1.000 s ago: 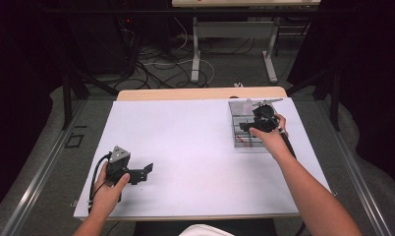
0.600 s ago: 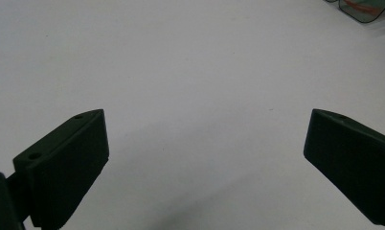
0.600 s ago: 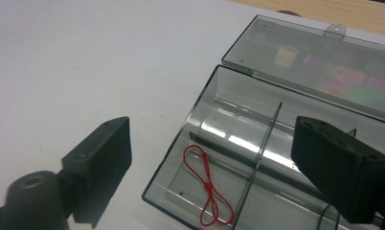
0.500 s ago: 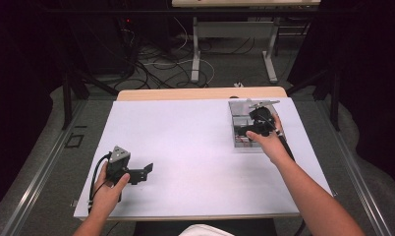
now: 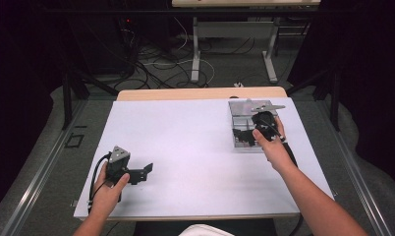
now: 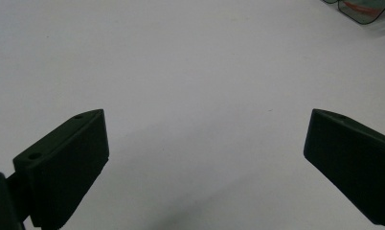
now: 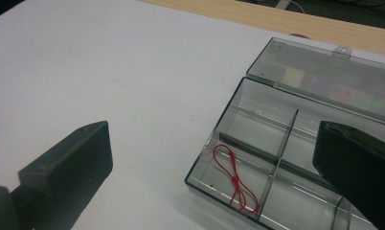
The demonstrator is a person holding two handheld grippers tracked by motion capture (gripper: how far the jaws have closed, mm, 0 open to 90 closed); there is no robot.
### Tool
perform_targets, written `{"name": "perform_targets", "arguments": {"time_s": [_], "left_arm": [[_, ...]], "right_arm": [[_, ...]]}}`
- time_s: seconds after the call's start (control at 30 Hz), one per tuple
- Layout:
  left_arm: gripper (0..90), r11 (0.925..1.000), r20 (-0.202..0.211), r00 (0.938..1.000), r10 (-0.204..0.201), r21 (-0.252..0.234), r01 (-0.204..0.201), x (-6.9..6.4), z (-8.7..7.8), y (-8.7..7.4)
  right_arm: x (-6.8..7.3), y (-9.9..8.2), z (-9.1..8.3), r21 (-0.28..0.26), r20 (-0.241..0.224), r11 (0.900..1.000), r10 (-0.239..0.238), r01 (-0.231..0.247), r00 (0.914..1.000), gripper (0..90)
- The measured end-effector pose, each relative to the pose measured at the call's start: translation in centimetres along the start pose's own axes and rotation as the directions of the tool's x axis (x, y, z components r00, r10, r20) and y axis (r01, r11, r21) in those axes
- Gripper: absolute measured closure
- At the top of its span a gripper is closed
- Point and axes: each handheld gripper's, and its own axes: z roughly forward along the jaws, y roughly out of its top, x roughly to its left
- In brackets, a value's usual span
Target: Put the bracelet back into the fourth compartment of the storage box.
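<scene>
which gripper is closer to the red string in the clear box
Right. The right gripper hovers over the clear box, red string just ahead; the left gripper sits across the table.

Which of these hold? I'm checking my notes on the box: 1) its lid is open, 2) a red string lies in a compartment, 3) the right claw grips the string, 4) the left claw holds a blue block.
1) True: the box has its lid swung back.
2) True: the string lies in a corner compartment.
3) False: the right claw is open, its jaws apart from the string.
4) False: the left claw is open over the bare table.
</scene>
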Motion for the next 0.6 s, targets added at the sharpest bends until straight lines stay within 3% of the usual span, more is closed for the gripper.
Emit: {"name": "perform_targets", "arguments": {"time_s": [0.17, 0.6], "left_arm": [[1.7, 1.0000, 0.000, 1.0000, -0.002, -0.002, 0.002, 0.0, 0.0, 0.0], [1.7, 1.0000, -0.001, 1.0000, 0.004, -0.003, -0.004, 0.0, -0.1, 0.0]], "right_arm": [[0.5, -0.4, -1.0, -0.014, 0.004, 0.9994, -0.030, 0.031, 0.9995, 0.0], [1.5, -1.7, -3.1, -0.046, -0.063, 0.9960, -0.080, 0.077, 0.9948, 0.0]]}}
